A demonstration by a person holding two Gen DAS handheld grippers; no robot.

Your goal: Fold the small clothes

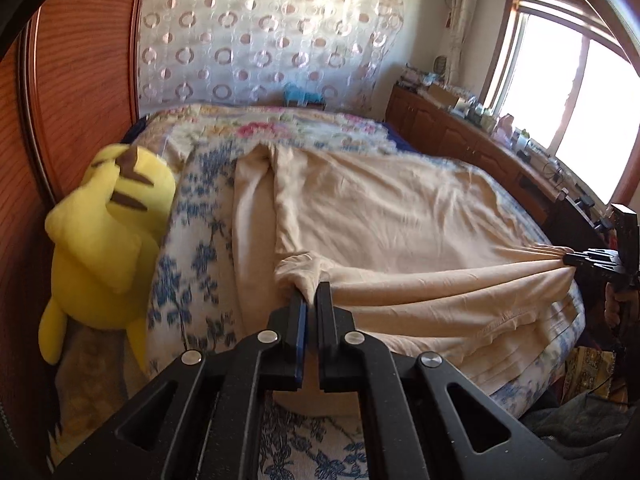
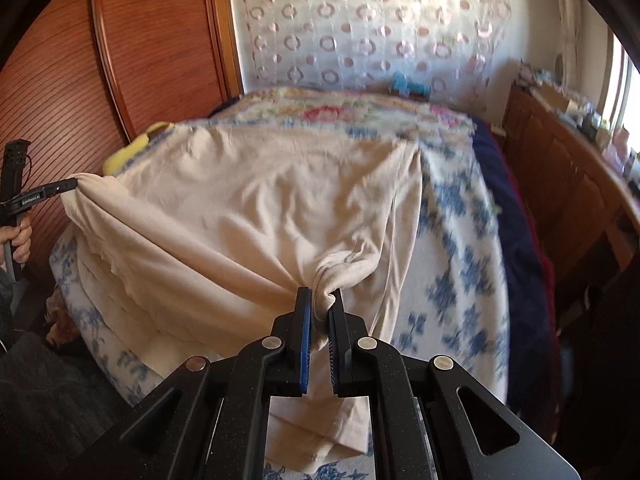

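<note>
The left gripper [image 1: 311,294] is squeezed tight on one near corner of the cream shirt [image 1: 384,216]. The right gripper [image 2: 320,300] is squeezed tight on the other near corner. The shirt lies spread on the bed [image 2: 452,216], pulled straight between them so it can fold neatly. A yellow plush toy [image 1: 108,236] sits on the left.

A bed under a blue-flowered white bedspread [image 1: 188,240] fills the middle, with a reddish wood panel [image 1: 84,80] at left, a ring-patterned curtain [image 1: 260,28] at upper centre, and a bright window [image 1: 568,92] above cluttered wooden cabinets [image 1: 440,124] at right.
</note>
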